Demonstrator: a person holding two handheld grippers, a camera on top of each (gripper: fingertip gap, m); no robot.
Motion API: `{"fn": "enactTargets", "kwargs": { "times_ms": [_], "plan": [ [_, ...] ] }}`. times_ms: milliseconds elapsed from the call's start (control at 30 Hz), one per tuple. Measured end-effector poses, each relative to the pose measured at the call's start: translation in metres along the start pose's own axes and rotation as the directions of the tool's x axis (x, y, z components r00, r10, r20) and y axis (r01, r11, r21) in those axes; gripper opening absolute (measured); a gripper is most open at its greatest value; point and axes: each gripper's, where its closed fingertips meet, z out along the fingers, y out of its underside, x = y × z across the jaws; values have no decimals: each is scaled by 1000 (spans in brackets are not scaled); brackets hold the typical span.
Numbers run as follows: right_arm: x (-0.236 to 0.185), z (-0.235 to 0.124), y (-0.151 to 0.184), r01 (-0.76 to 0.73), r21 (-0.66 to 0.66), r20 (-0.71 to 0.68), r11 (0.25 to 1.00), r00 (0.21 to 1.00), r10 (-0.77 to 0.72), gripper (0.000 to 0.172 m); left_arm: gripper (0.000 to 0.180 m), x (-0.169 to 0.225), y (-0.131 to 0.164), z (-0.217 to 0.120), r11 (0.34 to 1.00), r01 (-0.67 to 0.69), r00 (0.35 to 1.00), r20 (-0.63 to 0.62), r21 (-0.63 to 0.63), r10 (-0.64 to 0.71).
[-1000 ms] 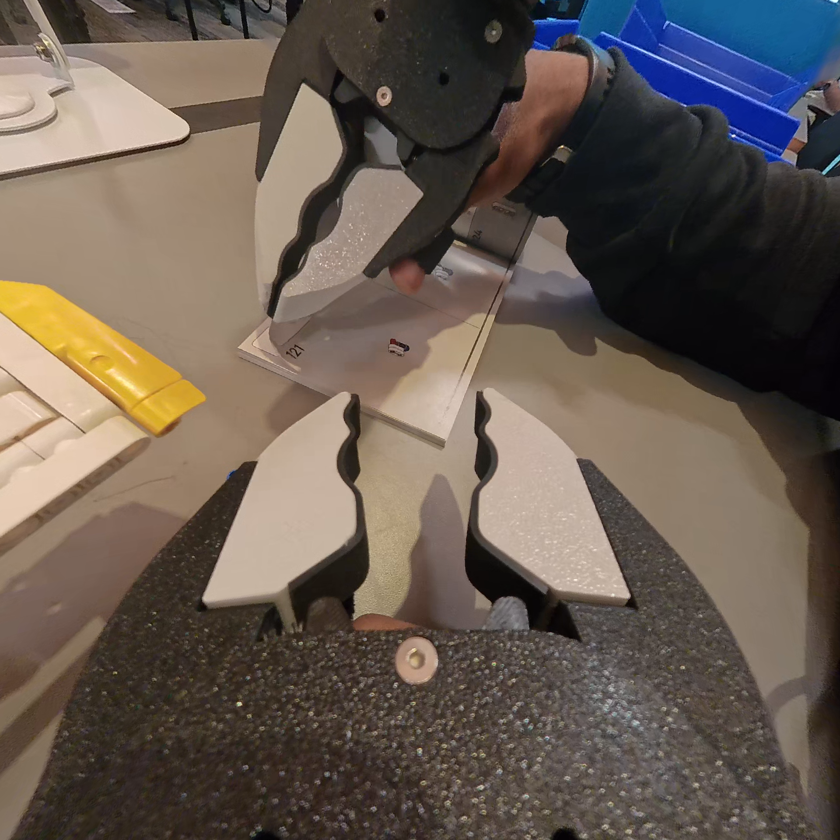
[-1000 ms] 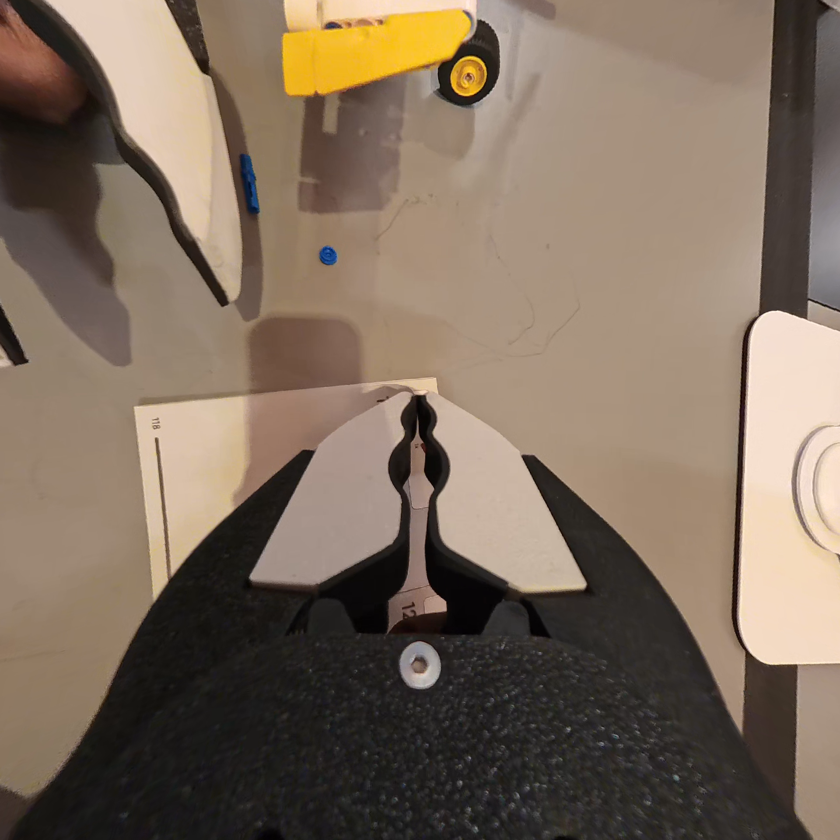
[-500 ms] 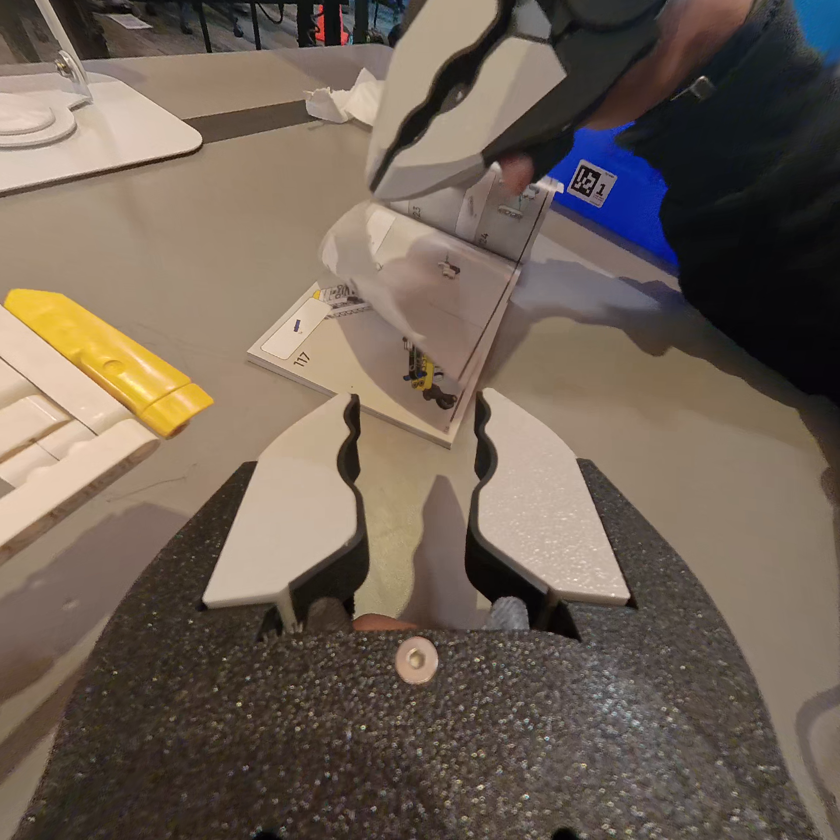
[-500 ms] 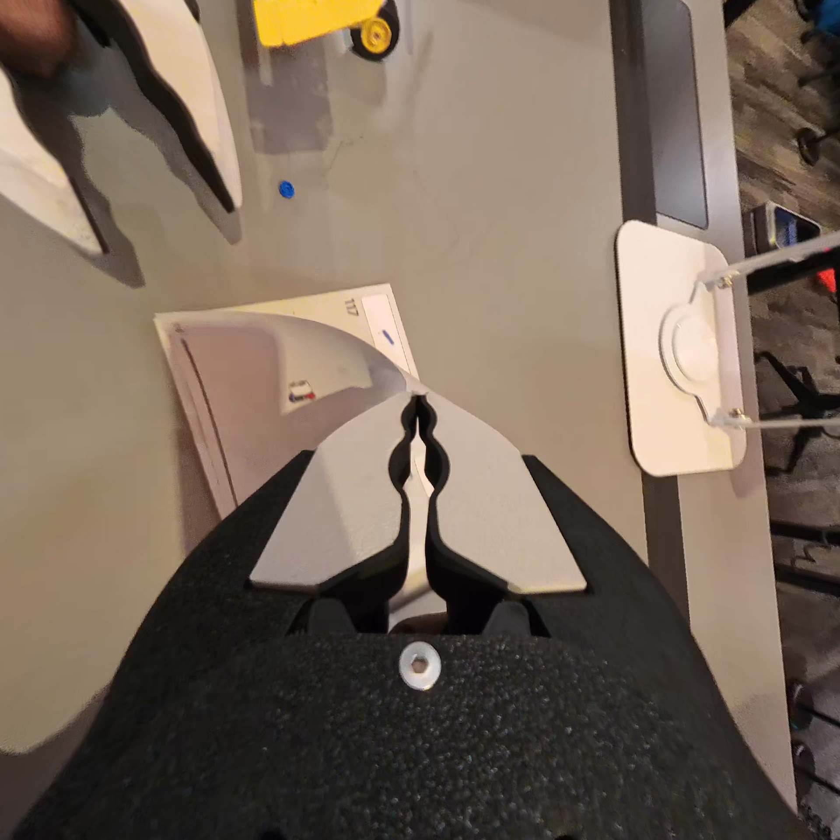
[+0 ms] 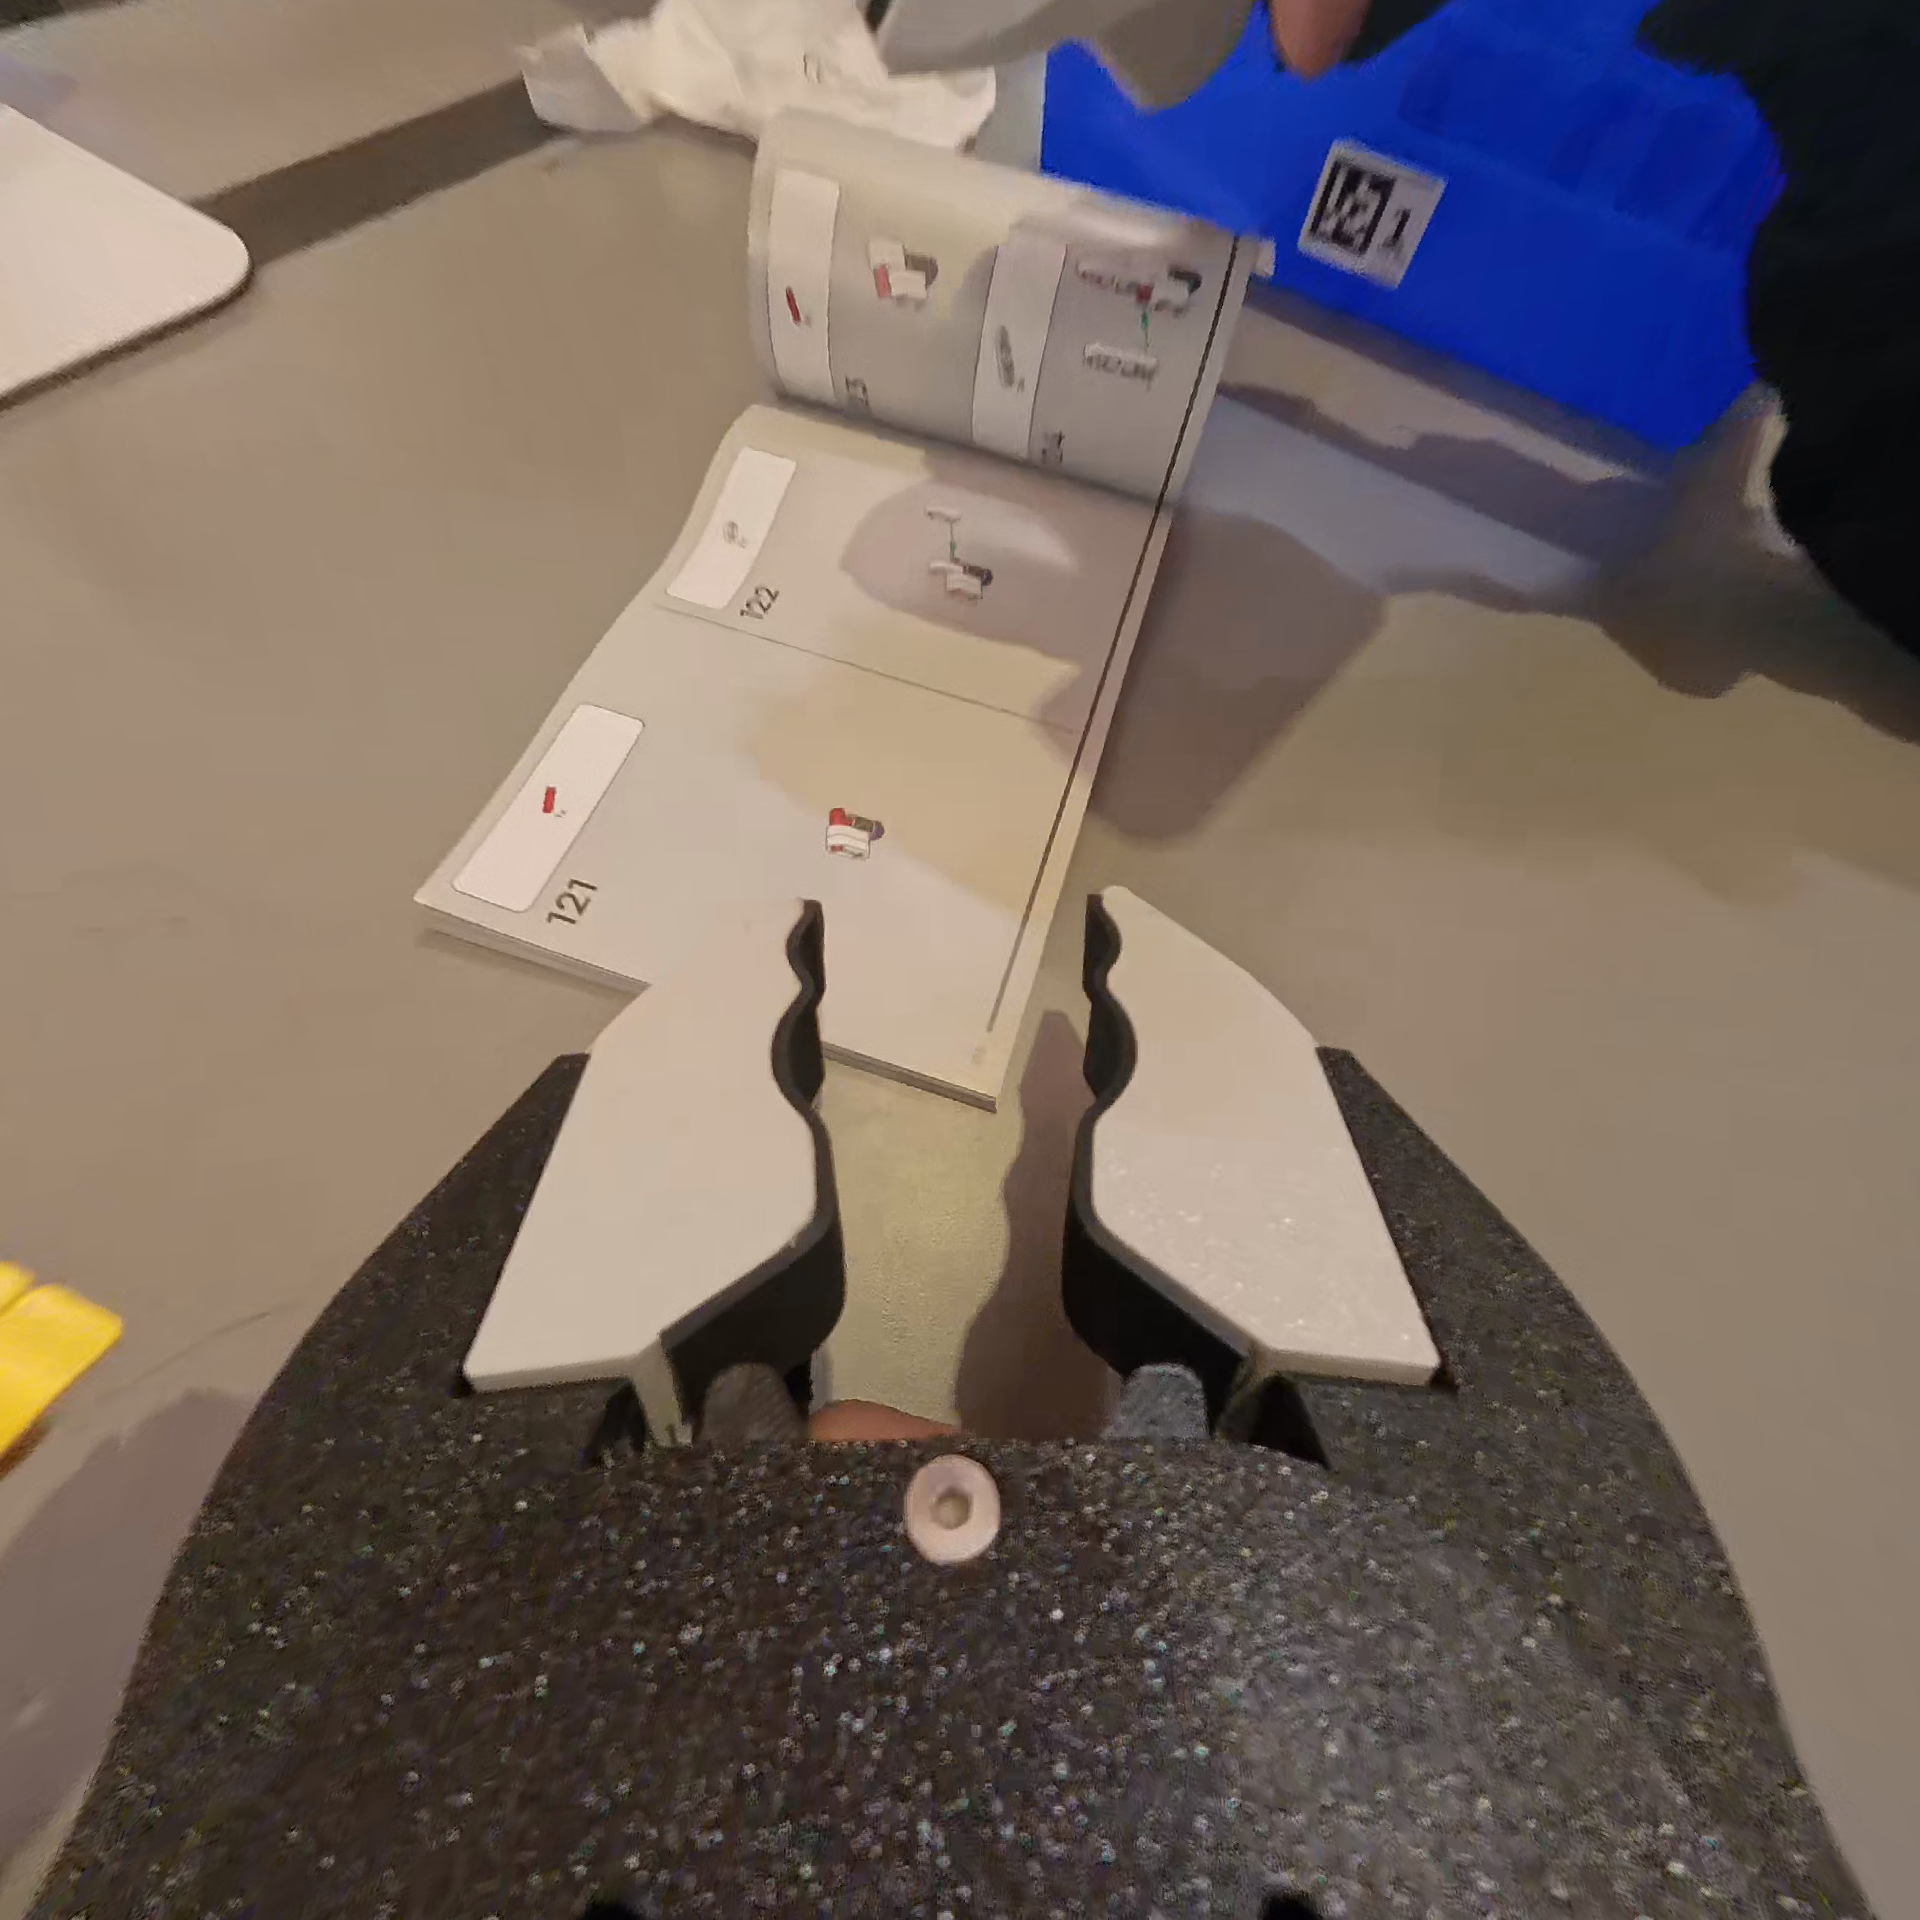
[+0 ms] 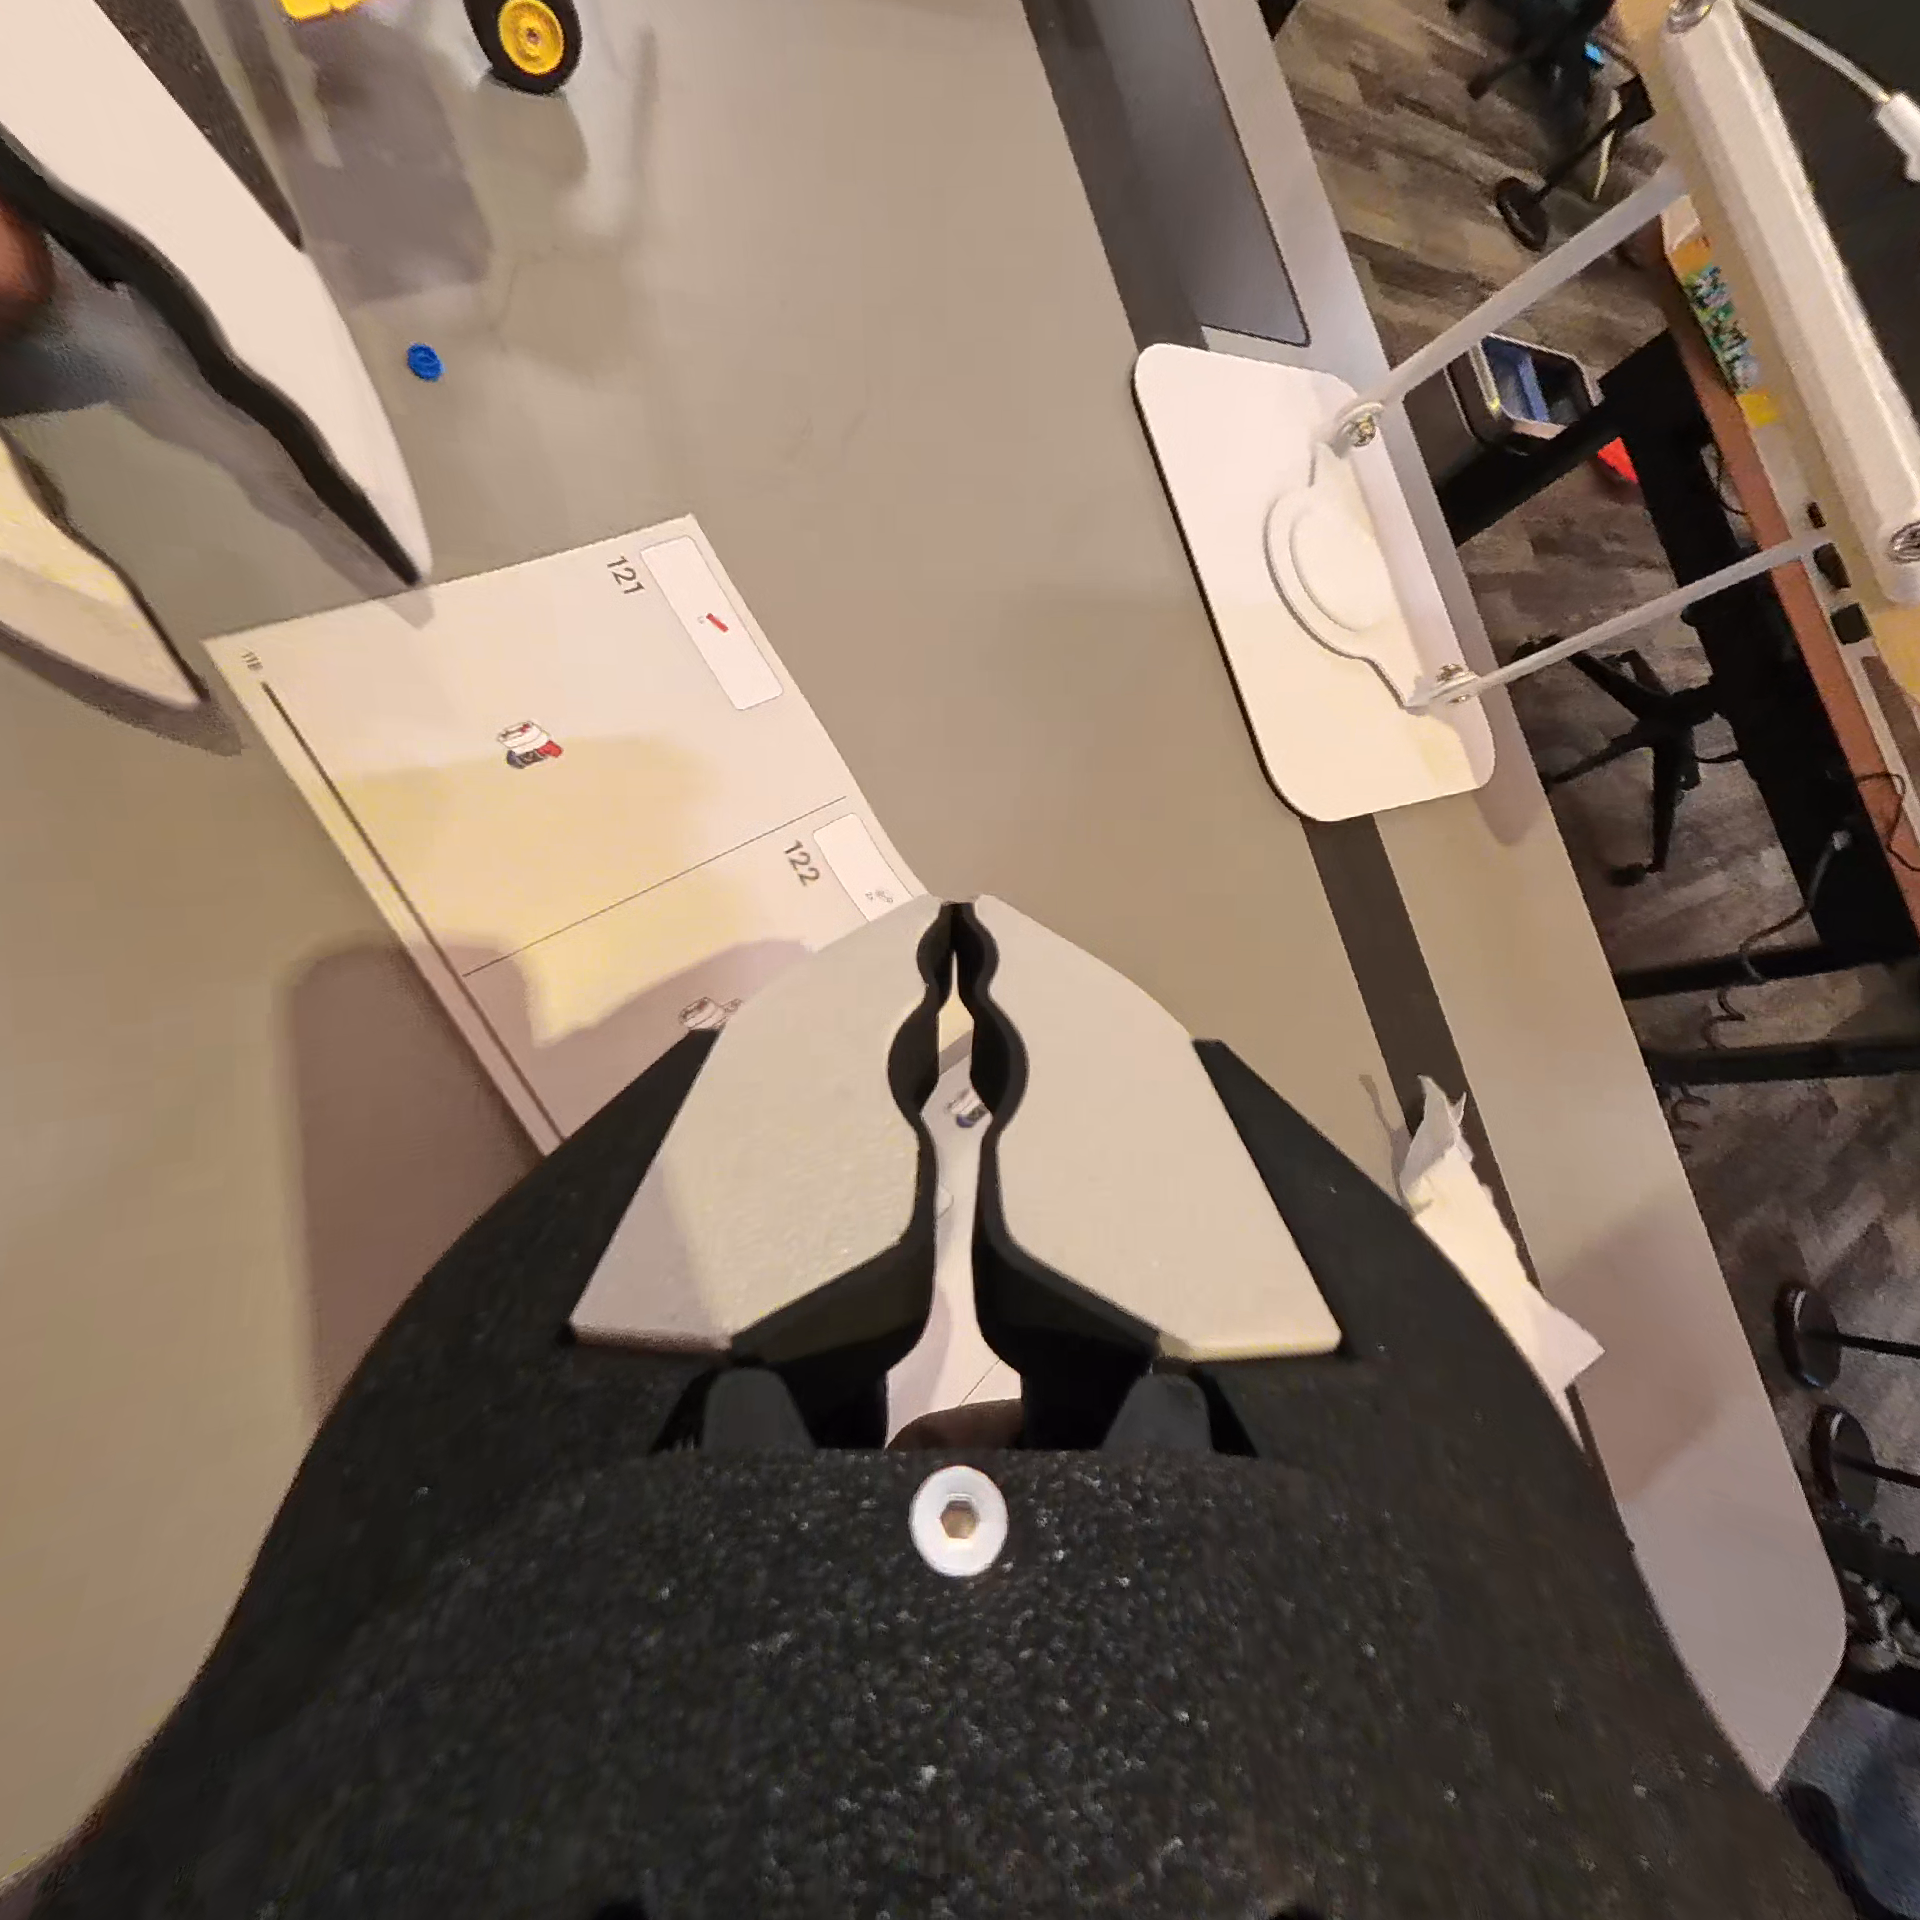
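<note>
1. Left tongs spread wide, nothing between the pads; they hover over the near corner of the booklet, the left fingertip over its page, the right fingertip past its near edge over bare bench.
2. Booklet lies open on the bench at 12 o'clock from the left tongs; small brick drawings on its pages.
3. One page is lifted and curled up at the booklet's far end, blurred.
4. Right tongs pressed together at the tips, pinching that page; a strip of it shows through the slot between the fingers.
5. In the right wrist view the booklet lies at 10 o'clock from the tips; the left tongs sit at 10 o'clock at the booklet's far corner.
6. Blue bin at 1 o'clock behind the lifted page; crumpled white tissue at 12 o'clock.
7. White flat base plate at 2 o'clock in the right wrist view; small blue stud and yellow wheel at 11 o'clock on the bench.
8. Yellow piece at 9 o'clock at the left view's edge.
</note>
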Motion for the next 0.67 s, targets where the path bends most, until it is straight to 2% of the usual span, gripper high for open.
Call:
{"fn": "enactTargets", "kwargs": {
  "times_ms": [200, 300, 367, 533, 667],
  "plan": [
    [-38, 11, -15, 49, 54, 81, 997, 995, -53, 5, 49, -6, 3, -9, 1000, -23, 999, 35, 2, 23],
    [-56, 34, -31, 63, 79, 182, 995, 980, -77, 17, 49, -12, -1, -16, 999, -12, 999, 33, 36, 11],
    [-71, 52, -44, 41, 93, 309, 995, 949, -68, 25, 49, -16, -3, -20, 998, -2, 999, 34, 56, 1],
    [-86, 107, -55, 64, 22, 469, 998, 881, -67, 50, 48, -25, 3, -29, 997, 7, 999, 54, 76, -11],
    [-97, 128, -56, 56, -5, 559, 998, 828, -43, 54, 46, -31, 3, -37, 993, 37, 997, 57, 113, -44]
  ]
}}
